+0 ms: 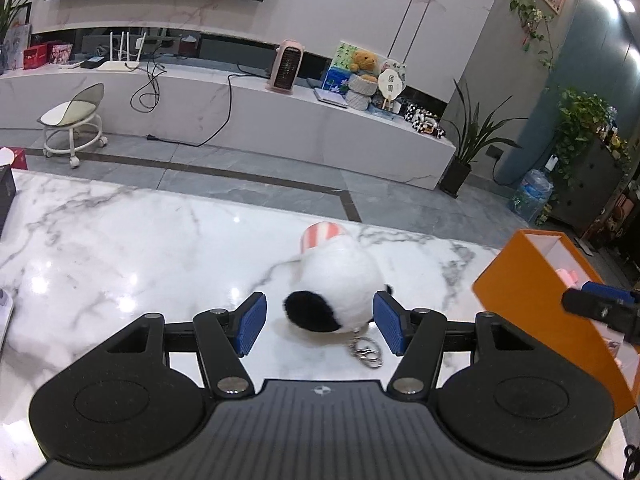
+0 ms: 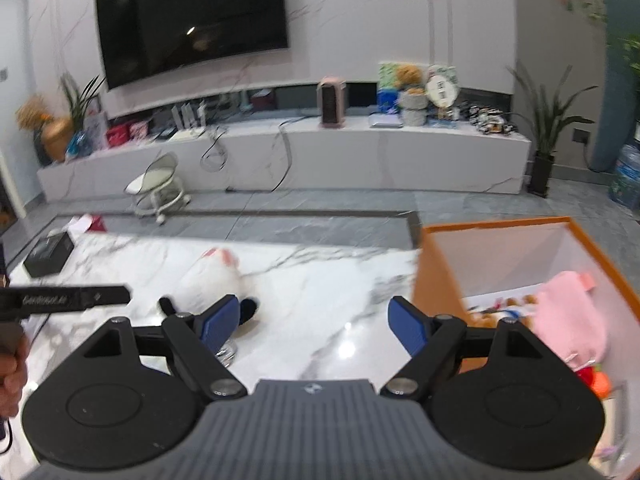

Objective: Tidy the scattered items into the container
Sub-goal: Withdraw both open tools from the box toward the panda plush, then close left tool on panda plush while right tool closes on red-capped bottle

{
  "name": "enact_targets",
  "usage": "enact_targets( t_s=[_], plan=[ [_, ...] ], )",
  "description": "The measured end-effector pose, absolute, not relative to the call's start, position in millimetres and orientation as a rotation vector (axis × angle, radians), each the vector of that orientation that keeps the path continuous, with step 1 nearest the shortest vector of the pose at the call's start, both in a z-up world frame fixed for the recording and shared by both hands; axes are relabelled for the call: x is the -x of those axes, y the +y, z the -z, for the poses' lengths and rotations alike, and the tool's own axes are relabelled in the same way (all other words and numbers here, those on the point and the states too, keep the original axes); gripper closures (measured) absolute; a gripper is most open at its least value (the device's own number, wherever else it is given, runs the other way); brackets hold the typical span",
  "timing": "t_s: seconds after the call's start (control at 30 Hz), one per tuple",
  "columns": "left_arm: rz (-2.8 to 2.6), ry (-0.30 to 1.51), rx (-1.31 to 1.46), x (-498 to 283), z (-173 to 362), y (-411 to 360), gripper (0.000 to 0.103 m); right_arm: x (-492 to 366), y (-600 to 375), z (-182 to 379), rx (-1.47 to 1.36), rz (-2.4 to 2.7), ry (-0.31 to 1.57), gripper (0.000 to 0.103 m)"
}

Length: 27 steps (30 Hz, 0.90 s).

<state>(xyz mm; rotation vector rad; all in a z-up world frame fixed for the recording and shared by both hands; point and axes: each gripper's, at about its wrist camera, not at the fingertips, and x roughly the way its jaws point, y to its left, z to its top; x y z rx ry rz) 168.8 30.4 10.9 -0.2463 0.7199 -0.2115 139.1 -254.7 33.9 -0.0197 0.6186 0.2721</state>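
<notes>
White plush panda [image 1: 336, 280] on marble bench [image 1: 120, 240], frame centre, between spread left tool [image 1: 320, 322] pads, ungripped. Right tool [image 2: 316, 326] spread, empty. Risk: keyring [image 1: 366, 350] snags orange box [image 1: 532, 292] rim.

A home living room: wall-mounted television [image 2: 192, 20], marble media console [image 1: 280, 116], potted plants [image 1: 472, 136].

Marble table [image 1: 120, 240] — plush toy [image 1: 336, 292], orange box [image 1: 528, 292], black box [image 2: 48, 256].
</notes>
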Motion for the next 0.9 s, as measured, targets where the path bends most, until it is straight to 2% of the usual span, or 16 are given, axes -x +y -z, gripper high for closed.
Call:
enact_targets(
  t_s=[0.5,0.8,0.9],
  plan=[
    [0.233,0.754,0.271,-197,22,20,0.026,-152,-210,14,0.100,-0.390,0.726,0.020],
    [0.226,0.751,0.224,-212,29,11,0.026,-156,-203,27,0.095,-0.438,0.772,0.020],
    [0.239,0.742,0.224,-215,29,11,0.017,-158,-202,29,0.085,-0.445,0.782,0.020]
  ],
)
